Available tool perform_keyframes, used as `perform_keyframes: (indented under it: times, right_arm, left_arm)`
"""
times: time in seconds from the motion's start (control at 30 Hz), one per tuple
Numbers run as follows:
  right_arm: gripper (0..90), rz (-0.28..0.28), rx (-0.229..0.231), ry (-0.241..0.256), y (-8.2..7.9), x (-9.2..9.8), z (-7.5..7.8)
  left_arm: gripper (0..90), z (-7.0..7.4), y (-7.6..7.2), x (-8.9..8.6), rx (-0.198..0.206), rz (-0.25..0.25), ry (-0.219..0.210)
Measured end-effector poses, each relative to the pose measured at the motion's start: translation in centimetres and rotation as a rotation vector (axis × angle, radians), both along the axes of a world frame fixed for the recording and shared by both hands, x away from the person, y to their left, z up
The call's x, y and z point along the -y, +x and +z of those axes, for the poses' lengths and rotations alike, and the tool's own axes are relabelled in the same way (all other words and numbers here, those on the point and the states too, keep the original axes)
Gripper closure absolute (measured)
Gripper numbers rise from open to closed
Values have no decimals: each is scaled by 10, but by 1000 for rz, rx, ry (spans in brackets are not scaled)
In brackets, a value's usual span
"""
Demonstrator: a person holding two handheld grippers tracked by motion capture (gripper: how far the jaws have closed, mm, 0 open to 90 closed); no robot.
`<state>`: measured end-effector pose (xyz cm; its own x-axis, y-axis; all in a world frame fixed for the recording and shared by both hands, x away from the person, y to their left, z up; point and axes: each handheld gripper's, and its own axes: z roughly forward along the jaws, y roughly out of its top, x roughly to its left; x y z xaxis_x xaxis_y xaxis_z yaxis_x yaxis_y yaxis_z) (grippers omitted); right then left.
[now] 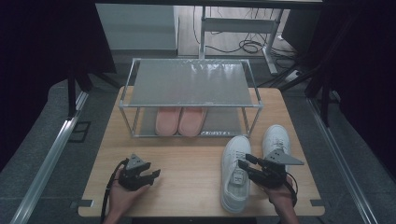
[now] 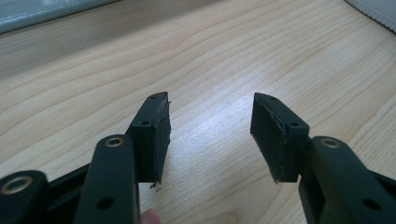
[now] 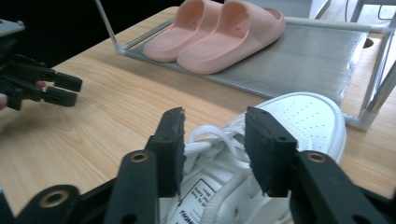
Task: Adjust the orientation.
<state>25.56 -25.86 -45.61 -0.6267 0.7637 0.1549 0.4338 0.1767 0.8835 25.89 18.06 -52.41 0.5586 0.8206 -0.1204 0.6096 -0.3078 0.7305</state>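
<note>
**A:** Lower right of the high view: the right gripper (image 1: 246, 164) hangs over the left white sneaker (image 1: 235, 173), jaws apart and straddling the laces and tongue, not yet closed on anything. Why there?

**B:** The tongue and lace area looks like the easiest part of the shoe for two narrow jaws to pinch. In the right gripper view the sneaker (image 3: 261, 154) sits low in the frame, toe toward the shoe rack (image 3: 322, 56), so a lift and a forward carry would likely put it on a shelf.

**A:** And the second white sneaker (image 1: 276, 139)?

**B:** It lies just beside the first, at the right edge of the wooden surface (image 1: 187, 163), close to the rack's front right post. The pair lies side by side, toes toward the rack (image 1: 191, 84).

**A:** The left gripper (image 1: 154, 175)?

**B:** Parked at lower left of the high view, jaws apart over bare wood, well apart from both sneakers. It seems to be waiting its turn.

**A:** The pink slippers (image 1: 180, 120)?

**B:** Side by side on the rack's lower shelf, left of centre. The space to their right may be meant for the sneakers.

**A:** What can't be read?

**B:** The upper shelf hides the slippers' far ends in the high view. The first sneaker's heel is cut off in the right gripper view, its tongue label is too small to read, and whether the jaws touch the laces cannot be told.
</note>
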Motion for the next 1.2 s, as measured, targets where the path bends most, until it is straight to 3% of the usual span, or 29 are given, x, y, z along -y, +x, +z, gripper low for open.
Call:
perform_keyframes:
  times: [0.23, 0.4, 0.47, 0.63, 0.87, 1.2]
  right_arm:
    - [732, 30, -2, 7, -9, -6, 5]
    - [832, 61, -29, -40, -17, -12, 2]
    - [867, 69, -55, -65, -22, -16, -6]
    - [892, 82, -83, -88, -26, -19, -13]
    - [895, 99, -87, -115, -28, -24, -16]
    - [896, 69, -100, -144, -35, -18, -17]
  left_arm:
    - [478, 2, -1, -4, 7, 9, -13]
    - [478, 2, -1, -5, 6, 11, -16]
    - [477, 2, -1, -5, 5, 9, -15]
    - [478, 2, -1, -5, 6, 10, -19]
    - [477, 2, -1, -4, 0, 10, -12]
    - [478, 1, 0, -6, -2, 13, -9]
